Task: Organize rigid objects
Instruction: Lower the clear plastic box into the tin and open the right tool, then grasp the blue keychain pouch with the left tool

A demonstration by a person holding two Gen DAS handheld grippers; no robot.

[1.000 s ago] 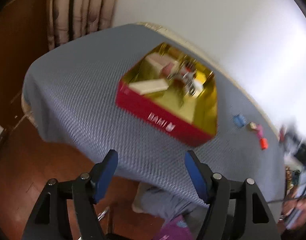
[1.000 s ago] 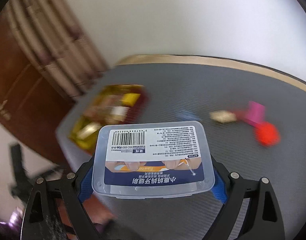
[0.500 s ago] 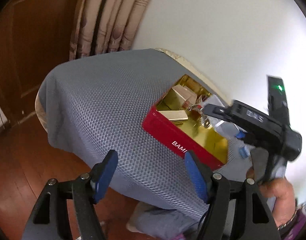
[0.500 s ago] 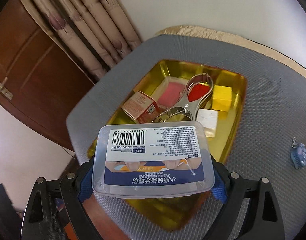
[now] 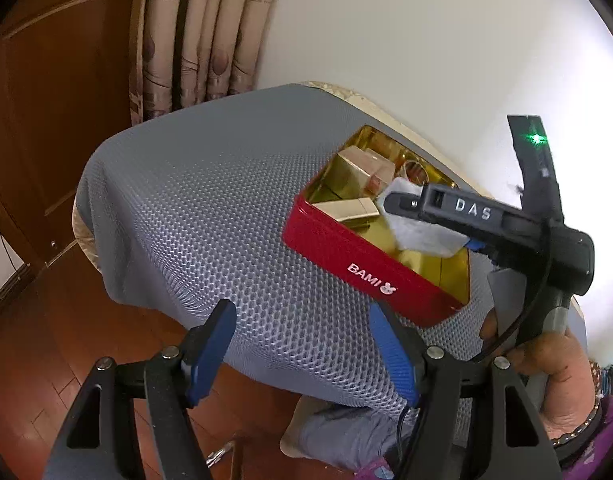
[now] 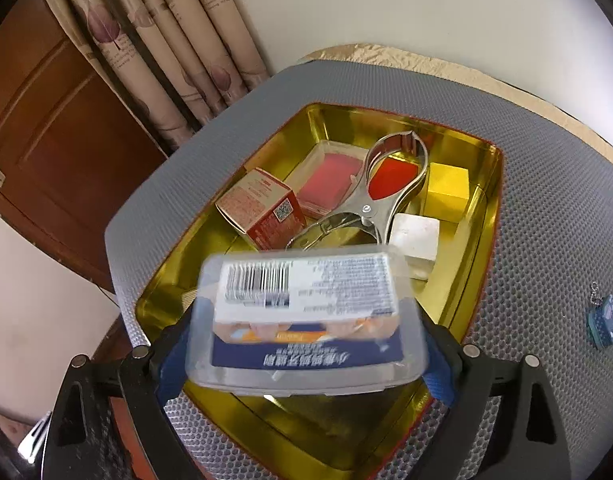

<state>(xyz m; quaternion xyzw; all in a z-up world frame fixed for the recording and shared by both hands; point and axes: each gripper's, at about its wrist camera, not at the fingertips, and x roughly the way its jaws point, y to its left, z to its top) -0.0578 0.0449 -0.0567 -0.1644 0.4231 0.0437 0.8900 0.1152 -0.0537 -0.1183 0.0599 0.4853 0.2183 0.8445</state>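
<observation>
Right tool (image 6: 306, 360) opening, clear plastic box (image 6: 306, 320) tilting between pads above tin (image 6: 492, 216); free floor near rim. Left tool (image 5: 302, 352) spread, empty, at surface (image 5: 210, 208) edge.

Open grey counter (image 5: 210, 216) left of the red tin (image 5: 358, 264), bare to the edge, with the left tongs (image 5: 302, 352) spread empty above its near edge. Far half of the tin's gold floor (image 6: 210, 256) crowded by a small carton (image 6: 262, 208), a red-lidded case (image 6: 326, 180), a steel clamp (image 6: 370, 204), a yellow block (image 6: 446, 190) and a white block (image 6: 414, 236). Near half bare but overhung by the clear plastic box (image 6: 306, 320) between the opening right tongs (image 6: 306, 364); bare mat right of the tin save a small blue keychain (image 6: 604, 322).
</observation>
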